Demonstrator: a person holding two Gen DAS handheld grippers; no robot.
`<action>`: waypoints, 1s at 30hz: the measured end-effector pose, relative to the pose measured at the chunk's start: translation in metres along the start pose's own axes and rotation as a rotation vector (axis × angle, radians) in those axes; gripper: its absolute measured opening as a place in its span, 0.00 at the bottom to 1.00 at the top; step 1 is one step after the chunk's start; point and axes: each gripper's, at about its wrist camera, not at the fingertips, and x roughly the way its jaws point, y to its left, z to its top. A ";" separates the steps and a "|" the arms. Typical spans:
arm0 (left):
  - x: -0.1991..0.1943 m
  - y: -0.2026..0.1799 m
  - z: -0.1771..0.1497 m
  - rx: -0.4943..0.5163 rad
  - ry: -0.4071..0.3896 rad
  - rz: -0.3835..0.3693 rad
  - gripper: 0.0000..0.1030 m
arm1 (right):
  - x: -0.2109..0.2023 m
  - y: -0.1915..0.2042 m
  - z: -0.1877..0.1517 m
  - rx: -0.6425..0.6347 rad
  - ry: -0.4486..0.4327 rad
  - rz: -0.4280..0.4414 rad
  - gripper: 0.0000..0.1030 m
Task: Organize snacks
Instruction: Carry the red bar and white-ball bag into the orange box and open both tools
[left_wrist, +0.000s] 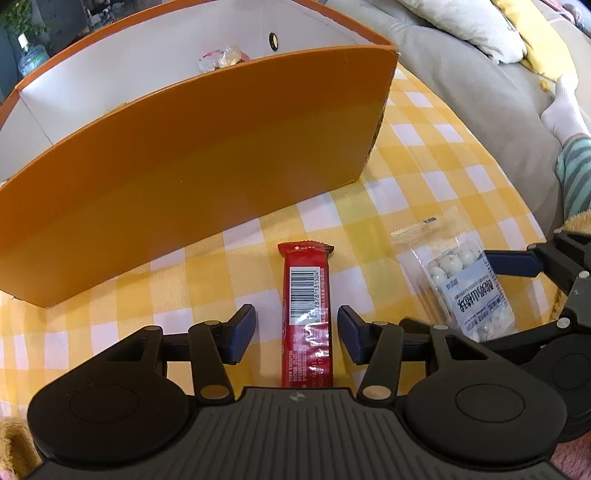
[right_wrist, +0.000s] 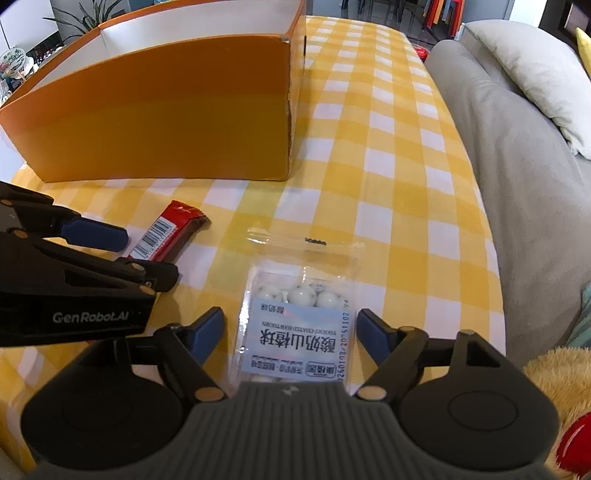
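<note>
A red snack bar (left_wrist: 304, 295) lies barcode-up on the yellow checked tablecloth, in front of an orange box (left_wrist: 203, 158). My left gripper (left_wrist: 297, 321) straddles the bar's near half, open, with a gap on each side of the wrapper. To its right lies a clear bag of white coated balls (right_wrist: 299, 332) with a pale blue label. My right gripper (right_wrist: 290, 325) stands open around it, its pads beside the bag's edges without pressing. The red bar (right_wrist: 166, 232) also shows at the left of the right wrist view. One wrapped snack (left_wrist: 221, 59) is inside the box.
The box (right_wrist: 166, 122) has a white inside and fills the back left of the table (right_wrist: 369, 166). A grey sofa (right_wrist: 498, 129) with a pillow (right_wrist: 535, 74) runs along the table's right edge. A person's leg in a white sock (left_wrist: 561, 110) rests there.
</note>
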 end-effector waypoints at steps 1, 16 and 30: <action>0.000 -0.001 0.000 0.004 -0.003 0.005 0.56 | 0.002 0.001 0.000 -0.004 0.007 0.007 0.82; -0.002 0.006 -0.002 -0.026 -0.011 -0.021 0.26 | -0.006 0.003 0.000 -0.012 -0.009 -0.006 0.54; -0.068 0.025 -0.004 -0.063 -0.115 -0.072 0.25 | -0.046 0.004 0.000 0.090 -0.081 0.016 0.52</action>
